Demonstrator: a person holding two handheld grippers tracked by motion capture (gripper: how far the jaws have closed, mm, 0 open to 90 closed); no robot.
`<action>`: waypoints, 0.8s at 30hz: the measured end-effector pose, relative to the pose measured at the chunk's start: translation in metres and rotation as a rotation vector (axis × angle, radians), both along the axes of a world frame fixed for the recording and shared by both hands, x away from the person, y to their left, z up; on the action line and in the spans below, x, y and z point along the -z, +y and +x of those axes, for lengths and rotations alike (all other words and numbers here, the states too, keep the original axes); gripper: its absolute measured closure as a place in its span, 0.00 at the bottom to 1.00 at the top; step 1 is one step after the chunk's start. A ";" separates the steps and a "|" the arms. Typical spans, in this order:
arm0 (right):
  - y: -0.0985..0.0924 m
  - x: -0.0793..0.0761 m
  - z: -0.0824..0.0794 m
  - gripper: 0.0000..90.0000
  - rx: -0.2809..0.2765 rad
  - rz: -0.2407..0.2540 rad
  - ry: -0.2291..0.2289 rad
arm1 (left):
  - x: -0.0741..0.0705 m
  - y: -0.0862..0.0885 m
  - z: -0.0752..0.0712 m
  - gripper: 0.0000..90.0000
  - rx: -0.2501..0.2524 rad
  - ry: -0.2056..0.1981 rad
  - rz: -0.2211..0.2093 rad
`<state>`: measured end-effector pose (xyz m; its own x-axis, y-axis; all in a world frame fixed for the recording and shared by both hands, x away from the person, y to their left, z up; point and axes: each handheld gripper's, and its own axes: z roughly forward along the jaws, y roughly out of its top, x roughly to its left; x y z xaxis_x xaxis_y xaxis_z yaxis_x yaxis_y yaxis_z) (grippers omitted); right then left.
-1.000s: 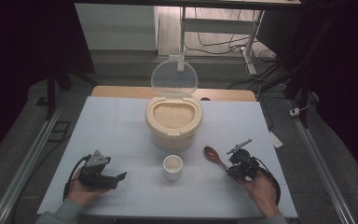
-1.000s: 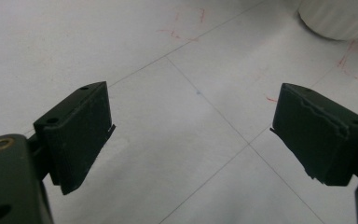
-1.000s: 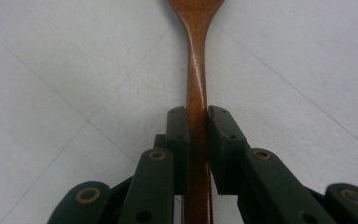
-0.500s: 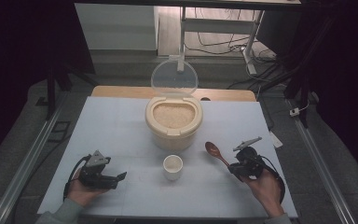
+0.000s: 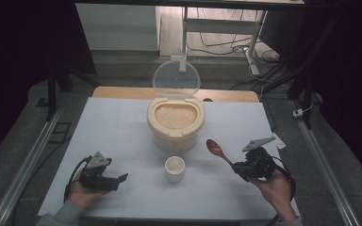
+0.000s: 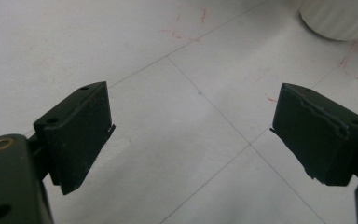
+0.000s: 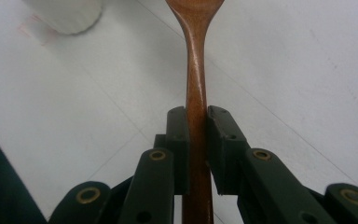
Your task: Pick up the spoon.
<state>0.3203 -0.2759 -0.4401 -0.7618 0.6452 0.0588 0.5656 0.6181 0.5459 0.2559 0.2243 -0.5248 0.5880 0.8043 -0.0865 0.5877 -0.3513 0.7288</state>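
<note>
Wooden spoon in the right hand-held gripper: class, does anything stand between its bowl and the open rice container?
Nothing visible does. The wooden spoon points toward the rice container across bare table; the small cup stands off to the left of that path.

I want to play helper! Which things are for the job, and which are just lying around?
For the job, probably:
wooden spoon clamped in the right tool
open rice tub
small white cup

Just around:
cables on the floor
metal stand
</note>
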 end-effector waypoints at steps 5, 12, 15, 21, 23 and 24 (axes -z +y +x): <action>0.003 -0.004 -0.003 0.88 -0.036 0.035 0.005 | 0.000 0.000 0.000 0.13 0.001 0.001 0.002; 0.018 -0.004 -0.008 0.88 -0.104 0.038 0.016 | 0.000 0.000 0.000 0.13 0.000 -0.001 -0.002; 0.020 -0.005 -0.010 0.88 -0.113 0.043 0.018 | 0.000 0.000 0.000 0.13 0.002 -0.002 -0.002; 0.029 -0.006 -0.014 0.88 -0.152 0.048 0.013 | -0.001 0.000 0.000 0.13 0.000 -0.003 -0.003; 0.032 -0.007 -0.015 0.88 -0.160 0.051 0.013 | 0.000 0.000 0.000 0.13 0.002 -0.003 -0.003; 0.034 -0.007 -0.016 0.88 -0.166 0.050 0.012 | 0.000 0.000 0.000 0.13 0.002 -0.003 -0.003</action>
